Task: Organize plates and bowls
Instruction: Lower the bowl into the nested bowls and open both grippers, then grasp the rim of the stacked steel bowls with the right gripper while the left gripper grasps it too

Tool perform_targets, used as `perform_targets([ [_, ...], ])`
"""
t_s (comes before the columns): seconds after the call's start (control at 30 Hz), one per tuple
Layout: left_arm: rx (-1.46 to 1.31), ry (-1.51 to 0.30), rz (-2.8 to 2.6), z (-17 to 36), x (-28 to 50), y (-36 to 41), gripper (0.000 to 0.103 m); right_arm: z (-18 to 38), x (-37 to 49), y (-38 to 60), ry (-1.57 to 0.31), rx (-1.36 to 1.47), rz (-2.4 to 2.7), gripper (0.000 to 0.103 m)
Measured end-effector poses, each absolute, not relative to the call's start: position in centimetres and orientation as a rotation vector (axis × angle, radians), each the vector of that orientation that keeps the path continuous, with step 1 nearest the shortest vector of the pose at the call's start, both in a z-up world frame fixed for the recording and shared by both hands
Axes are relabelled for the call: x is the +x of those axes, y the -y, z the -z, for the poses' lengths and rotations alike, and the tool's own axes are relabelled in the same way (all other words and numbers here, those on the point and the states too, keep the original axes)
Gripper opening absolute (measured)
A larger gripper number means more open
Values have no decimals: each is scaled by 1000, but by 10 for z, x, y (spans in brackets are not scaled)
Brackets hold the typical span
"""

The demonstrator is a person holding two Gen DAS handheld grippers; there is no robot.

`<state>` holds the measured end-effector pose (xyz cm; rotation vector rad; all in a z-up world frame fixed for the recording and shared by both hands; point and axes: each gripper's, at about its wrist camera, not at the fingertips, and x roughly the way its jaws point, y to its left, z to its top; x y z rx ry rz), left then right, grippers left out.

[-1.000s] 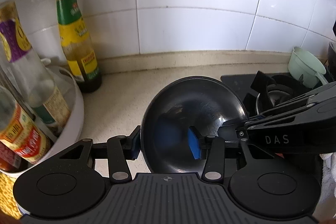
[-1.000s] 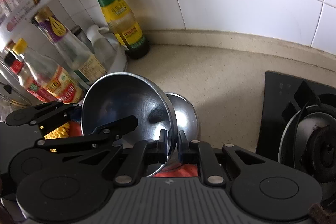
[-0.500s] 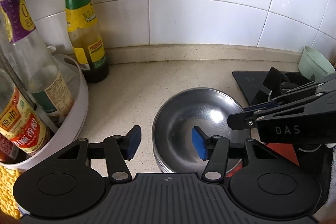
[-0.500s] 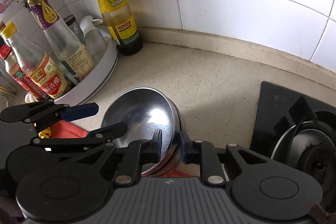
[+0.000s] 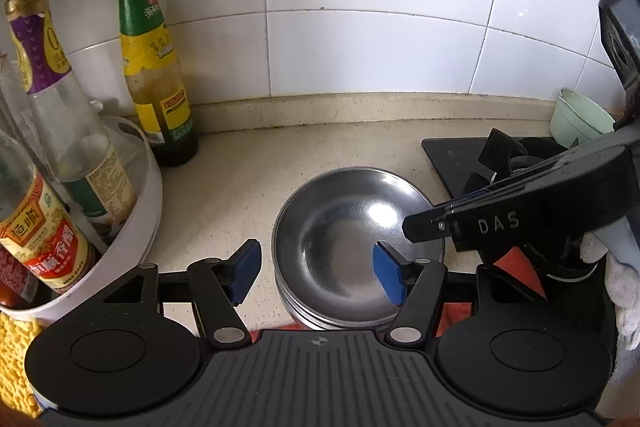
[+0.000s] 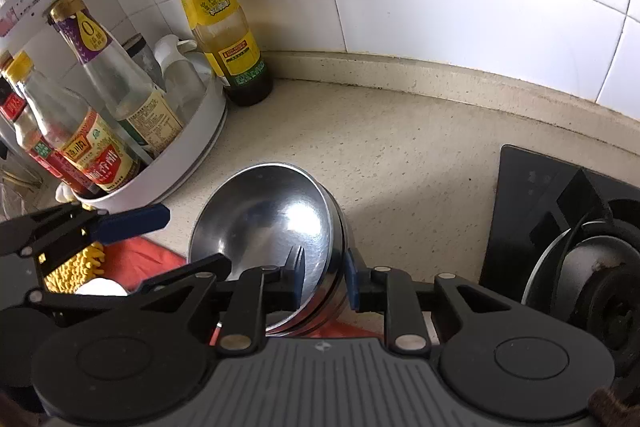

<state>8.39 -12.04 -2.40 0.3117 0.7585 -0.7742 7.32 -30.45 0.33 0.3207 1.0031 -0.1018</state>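
Observation:
A stack of nested steel bowls stands on the beige counter, partly over a red cloth. My left gripper straddles the stack's left rim with its blue pads well off the metal, and its jaws are opening. From the other side my right gripper straddles the right rim of the same bowl stack. Its jaws are opening too, and the pads stand just beside the rim without pinching it. One right gripper finger reaches in over the bowl from the right.
A white turntable rack holding several sauce bottles stands at the left, with a green-and-yellow bottle beside it against the tiled wall. A black gas hob lies at the right. Behind it sits a mint cup. A yellow cloth lies front left.
The top bowl, held tilted in both grippers a second ago, has come down flat into the stack. Both grippers have let go of its rim and their jaws have parted.

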Motion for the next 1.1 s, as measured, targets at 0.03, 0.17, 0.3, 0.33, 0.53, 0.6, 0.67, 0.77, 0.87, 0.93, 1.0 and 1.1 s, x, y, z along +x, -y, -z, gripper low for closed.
perform_targets([
  [0.03, 310, -759, 774, 24, 82, 120, 71, -4, 73, 305, -1003, 327, 98, 21],
  [0.17, 309, -762, 772, 25, 75, 117, 72, -5, 74, 306, -996, 349, 88, 22],
  [0.3, 274, -771, 769, 29, 67, 106, 75, -6, 75, 306, -993, 356, 75, 25],
  [0.33, 262, -770, 770, 30, 65, 101, 79, -6, 75, 308, -989, 360, 69, 28],
  [0.53, 262, -705, 736, 46, 36, 89, 84, -6, 83, 317, -980, 369, 20, 42],
  [0.6, 255, -706, 720, 55, 32, 92, 85, -3, 89, 319, -990, 365, -1, 43],
  [0.67, 229, -716, 696, 66, 32, 94, 85, 2, 95, 320, -1005, 364, -21, 43],
  [0.77, 199, -706, 651, 82, 32, 98, 86, 11, 105, 321, -1016, 348, -48, 47],
  [0.87, 196, -697, 616, 100, 36, 105, 92, 18, 115, 326, -1017, 355, -107, 52],
  [0.93, 184, -704, 622, 111, 41, 109, 94, 23, 121, 330, -1024, 348, -135, 53],
  [1.0, 207, -693, 627, 118, 45, 115, 95, 28, 128, 334, -1028, 339, -179, 55],
  [1.1, 269, -646, 619, 127, 48, 121, 102, 36, 138, 339, -1045, 357, -268, 61],
])
